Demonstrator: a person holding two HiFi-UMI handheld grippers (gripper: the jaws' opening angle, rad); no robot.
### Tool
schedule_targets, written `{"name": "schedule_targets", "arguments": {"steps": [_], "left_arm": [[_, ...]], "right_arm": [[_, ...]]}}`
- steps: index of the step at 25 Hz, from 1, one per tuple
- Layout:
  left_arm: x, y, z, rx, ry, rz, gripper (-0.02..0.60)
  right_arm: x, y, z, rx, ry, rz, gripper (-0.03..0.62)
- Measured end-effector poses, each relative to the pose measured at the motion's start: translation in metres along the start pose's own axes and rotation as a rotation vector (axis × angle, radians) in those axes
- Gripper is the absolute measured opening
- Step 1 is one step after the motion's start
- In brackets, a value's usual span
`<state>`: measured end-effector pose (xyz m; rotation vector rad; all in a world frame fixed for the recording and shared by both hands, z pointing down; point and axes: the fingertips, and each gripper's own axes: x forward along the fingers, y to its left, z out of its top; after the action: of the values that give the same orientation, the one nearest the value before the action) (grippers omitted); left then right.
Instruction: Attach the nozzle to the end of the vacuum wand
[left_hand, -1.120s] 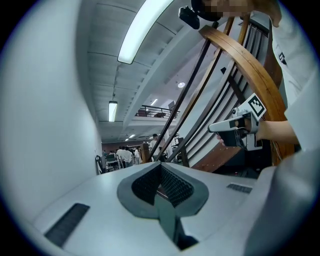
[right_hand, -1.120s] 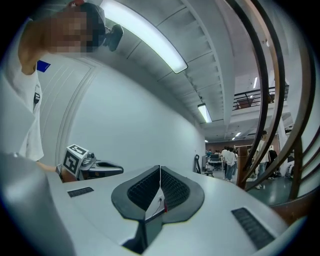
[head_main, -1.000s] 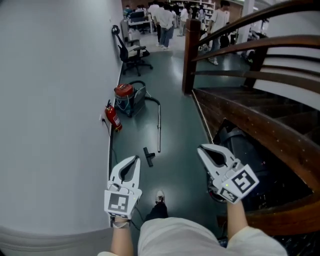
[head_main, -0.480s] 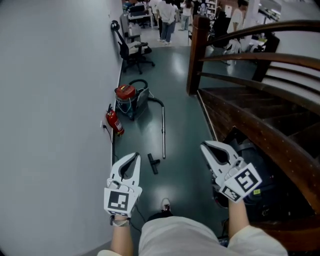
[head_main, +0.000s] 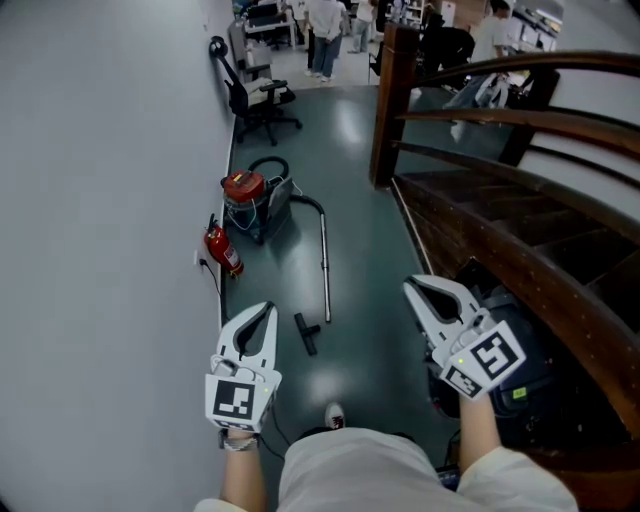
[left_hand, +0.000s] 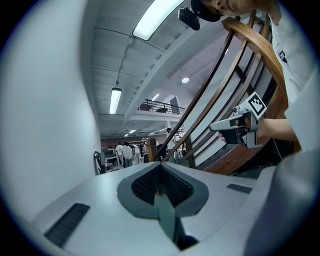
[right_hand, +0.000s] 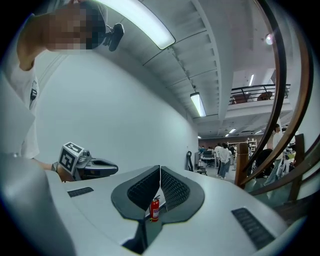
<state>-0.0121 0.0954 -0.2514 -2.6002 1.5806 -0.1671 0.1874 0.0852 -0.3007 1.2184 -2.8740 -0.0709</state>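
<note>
Head view, looking steeply down a corridor between a pale wall (head_main: 110, 200) and a wooden staircase (head_main: 480, 215). The left claw (head_main: 269, 309) and right claw (head_main: 409, 287) are carried level ahead of the person. Each has its jaws pressed together and holds nothing, as both gripper views confirm. The red shape seen low between the right jaws is only the distant fire extinguisher (head_main: 224, 249).

The nozzle (head_main: 306, 333), a short dark piece, lies flat on the green floor (head_main: 365, 230). It sits between the two claws in this view and well below them, just ahead of the person's shoe (head_main: 335, 414). The vacuum wand (head_main: 325, 262) lies lengthwise on the floor with its near end just beside the nozzle, not touching it. Its far end meets the hose (head_main: 305, 203) running to the red-topped vacuum body (head_main: 250, 200) by the wall.

The task appears not yet begun.

Likely hazards:
- A step forward could kick the nozzle.
- A closed claw brought down would push either part away instead of gripping it.
- The round, slim wand may roll or pivot on the smooth floor.
- The hose may drag on a lifted wand, so the two ends meet crooked and jam.
</note>
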Motion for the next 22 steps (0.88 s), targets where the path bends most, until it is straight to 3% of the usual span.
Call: {"name": "schedule_targets", "arguments": {"steps": [7, 13, 22], "left_arm": [[0.018, 0.017, -0.012, -0.013, 0.013, 0.002, 0.0], [0.027, 0.007, -0.013, -0.007, 0.025, -0.02, 0.0], [0.035, -0.004, -0.004, -0.006, 0.025, 0.015, 0.0]], "right_arm": [[0.02, -0.013, -0.008, 0.009, 0.005, -0.005, 0.029], [0.019, -0.021, -0.014, 0.028, 0.018, -0.01, 0.029], [0.012, -0.037, -0.01, 0.018, 0.008, 0.02, 0.029]]}}
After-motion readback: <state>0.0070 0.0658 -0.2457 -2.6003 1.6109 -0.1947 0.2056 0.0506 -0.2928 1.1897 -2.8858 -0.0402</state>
